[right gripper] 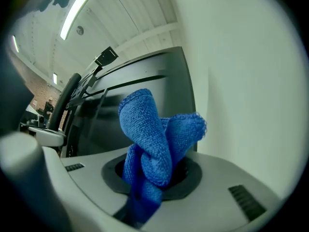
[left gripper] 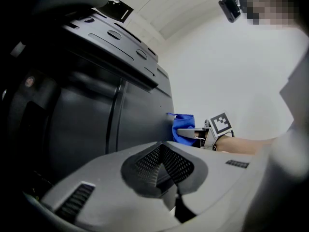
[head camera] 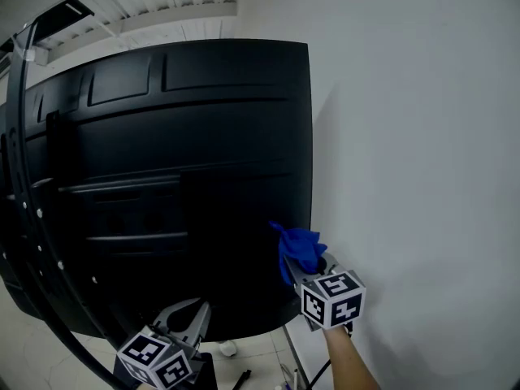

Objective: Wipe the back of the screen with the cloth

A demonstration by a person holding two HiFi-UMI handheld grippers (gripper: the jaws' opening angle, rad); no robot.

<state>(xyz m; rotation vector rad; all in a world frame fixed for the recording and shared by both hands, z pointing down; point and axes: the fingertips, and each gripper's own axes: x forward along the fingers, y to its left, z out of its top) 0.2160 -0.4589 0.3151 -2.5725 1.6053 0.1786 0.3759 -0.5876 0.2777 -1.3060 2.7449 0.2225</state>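
Clamping the cloth (head camera: pixel 297 249), the right gripper (head camera: pixel 311 265) sits at the screen's (head camera: pixel 187 161) lower right edge, with the panel spreading up-left. The left gripper (head camera: pixel 192 315) hangs closed and empty.

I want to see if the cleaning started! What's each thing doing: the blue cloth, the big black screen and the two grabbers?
Blue cloth: bunched, pinched in the right gripper.
Screen: upright, back side facing us, near the white wall.
Right gripper: shut on the cloth, up by the screen's lower right edge.
Left gripper: shut, empty, low under the screen.
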